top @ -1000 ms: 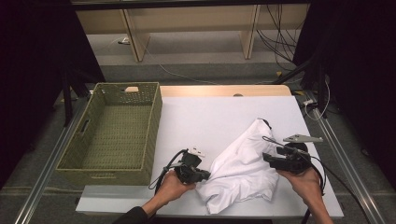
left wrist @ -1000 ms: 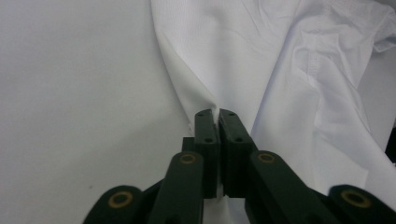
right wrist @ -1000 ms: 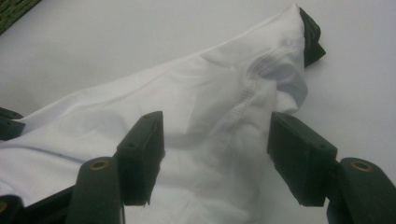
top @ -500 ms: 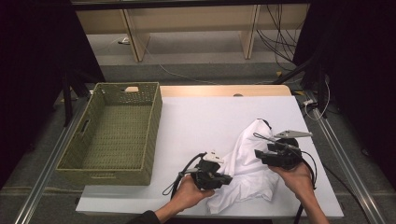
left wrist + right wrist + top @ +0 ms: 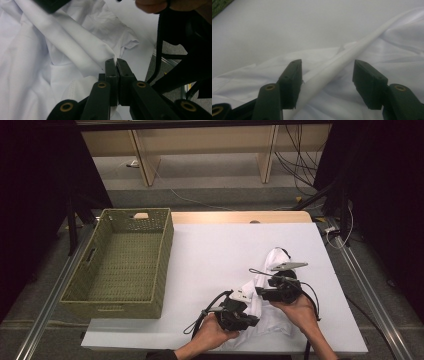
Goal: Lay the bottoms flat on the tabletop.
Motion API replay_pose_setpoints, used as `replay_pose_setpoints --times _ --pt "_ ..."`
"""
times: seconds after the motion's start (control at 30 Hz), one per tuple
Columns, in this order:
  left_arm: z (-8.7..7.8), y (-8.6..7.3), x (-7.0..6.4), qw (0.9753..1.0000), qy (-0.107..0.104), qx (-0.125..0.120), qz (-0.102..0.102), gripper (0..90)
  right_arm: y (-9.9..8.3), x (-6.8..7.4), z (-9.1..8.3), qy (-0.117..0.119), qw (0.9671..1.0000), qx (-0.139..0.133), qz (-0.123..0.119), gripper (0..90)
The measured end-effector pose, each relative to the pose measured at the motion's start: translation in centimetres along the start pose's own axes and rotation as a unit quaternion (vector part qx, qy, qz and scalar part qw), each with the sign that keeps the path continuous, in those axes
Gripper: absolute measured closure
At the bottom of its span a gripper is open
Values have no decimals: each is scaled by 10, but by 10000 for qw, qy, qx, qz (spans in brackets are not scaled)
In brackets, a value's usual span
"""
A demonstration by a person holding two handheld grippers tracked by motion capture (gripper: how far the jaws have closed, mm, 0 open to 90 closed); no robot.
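White garment (image 5: 272, 317) on the bench (image 5: 215, 250): left gripper (image 5: 116, 65) fingers pinch a fold. Right gripper (image 5: 325, 75) fingers, wide, straddle a taut ridge; closing likely follows.

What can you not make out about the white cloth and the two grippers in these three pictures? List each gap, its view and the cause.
- White cloth: its near part, high view, is hidden under both hands and grippers.
- Left gripper: how much cloth sits inside the shut jaws, left gripper view, is hidden by the jaws themselves.
- Right gripper: whether the taut fold touches its open jaws, right gripper view, is blurred.
- Basket: its inner near wall, high view, is hidden by the rim.
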State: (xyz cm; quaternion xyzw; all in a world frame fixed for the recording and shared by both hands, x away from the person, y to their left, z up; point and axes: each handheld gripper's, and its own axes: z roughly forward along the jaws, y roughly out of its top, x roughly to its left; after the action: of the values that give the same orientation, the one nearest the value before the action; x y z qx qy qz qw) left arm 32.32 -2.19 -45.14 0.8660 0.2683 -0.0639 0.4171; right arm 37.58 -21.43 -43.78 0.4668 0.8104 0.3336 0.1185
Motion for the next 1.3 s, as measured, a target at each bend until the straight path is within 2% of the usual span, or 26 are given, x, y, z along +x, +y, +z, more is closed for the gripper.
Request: replay_pose_setpoints --times 0.07,0.1,0.13,0.17,0.2,0.23,0.27,0.3,0.37,0.43,0.47,0.57,0.67,0.83,0.9,1.07,1.2,1.3 --pt "0 -1 0 10000 -5 21 21 877 -1 2 8 14 9999 155 -10 461" --pt "0 -2 2 10000 -44 49 -13 876 -3 2 14 108 9995 290 -15 571" --pt "0 -2 4 10000 -63 63 -32 875 -5 0 16 136 9994 305 1 665" --pt "0 -2 4 10000 -63 63 -32 873 -5 0 16 136 9994 305 1 665" --pt "-1 -3 6 9999 -71 79 -31 870 -8 -3 16 131 9995 279 -26 816" --pt "-2 -3 7 9999 -83 54 -63 870 -8 -3 16 131 9995 279 -26 816" --pt "-4 -3 8 9999 -121 45 -68 857 -8 -4 14 193 9994 276 -8 876" --pt "-6 -2 10 9998 -173 31 -52 831 -10 -6 11 212 9995 238 -10 889" --pt "-16 0 13 9997 -232 -46 -5 757 -12 -8 5 153 9996 212 -113 892" --pt "-28 2 19 9997 -151 -190 -48 713 -15 -12 -4 92 9998 97 -124 892" --pt "-34 4 22 9996 -62 -261 -59 704 -18 -14 -9 50 9999 55 -100 892" --pt "-46 6 32 9985 429 -342 51 654 -25 -20 -24 -76 10000 -36 -53 891" --pt "-49 8 43 9971 641 -383 -136 581 -32 -28 -34 -169 9998 -90 62 890" --pt "-39 6 60 9939 1012 -239 -354 443 -46 -39 -48 -317 9991 -141 261 890" --pt "-32 5 65 9933 1058 -148 -449 422 -48 -40 -50 -344 9989 -127 297 890" --pt "-16 4 71 9927 1121 55 -443 379 -58 -48 -59 -495 9978 -156 403 890" --pt "-9 3 76 9916 1186 146 -492 355 -65 -55 -63 -581 9969 -143 504 889" --pt "-4 4 81 9916 1165 163 -533 355 -66 -55 -63 -627 9969 -104 474 888"
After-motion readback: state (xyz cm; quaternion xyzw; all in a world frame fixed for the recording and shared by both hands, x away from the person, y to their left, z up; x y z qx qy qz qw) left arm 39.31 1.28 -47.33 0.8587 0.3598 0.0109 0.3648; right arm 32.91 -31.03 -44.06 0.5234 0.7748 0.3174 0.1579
